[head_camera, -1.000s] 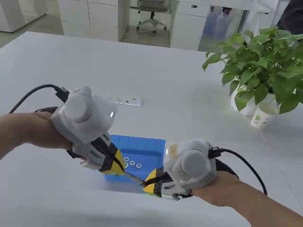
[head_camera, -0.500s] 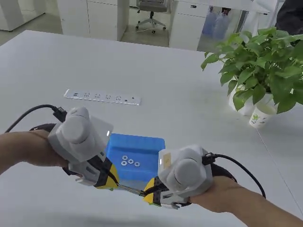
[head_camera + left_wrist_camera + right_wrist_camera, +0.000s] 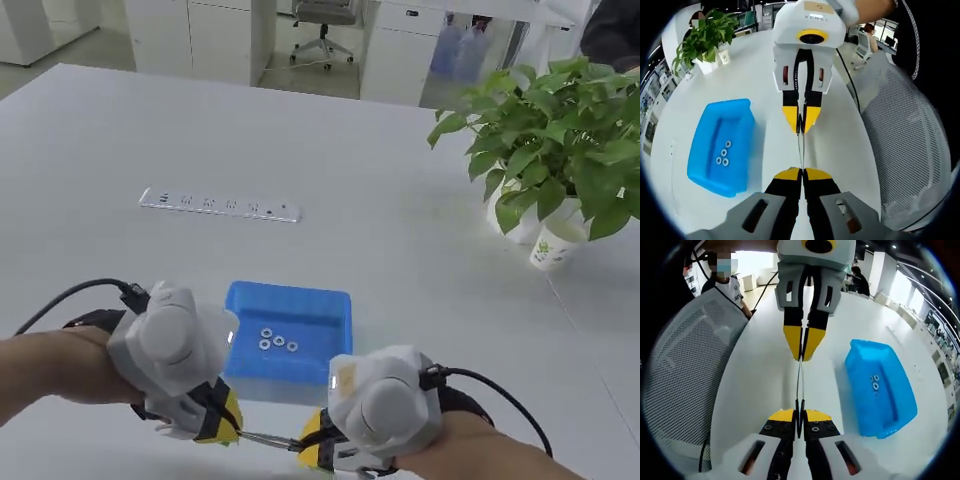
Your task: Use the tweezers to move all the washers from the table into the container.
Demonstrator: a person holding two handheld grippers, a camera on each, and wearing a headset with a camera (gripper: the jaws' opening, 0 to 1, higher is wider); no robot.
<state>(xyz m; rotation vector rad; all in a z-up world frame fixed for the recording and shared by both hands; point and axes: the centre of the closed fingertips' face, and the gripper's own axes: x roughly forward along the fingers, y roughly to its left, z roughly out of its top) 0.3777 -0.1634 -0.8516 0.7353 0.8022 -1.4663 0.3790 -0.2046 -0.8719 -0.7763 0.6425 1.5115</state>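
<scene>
Blue container (image 3: 300, 300), mid-bench (image 3: 400, 230): four washers (image 3: 277, 341) lie inside. Thin tweezers (image 3: 265, 438), at 6 o'clock of the container, are clamped end to end by the left hand-held gripper (image 3: 228, 428) and right hand-held gripper (image 3: 308, 447), both jaws closed. Judged: transfer complete or nearly so.

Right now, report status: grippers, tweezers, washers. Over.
Left gripper and right gripper both shut on the tweezers, one at each end. Four washers lie in the blue container. Power strip and plant stand beyond it, out of the way.
</scene>
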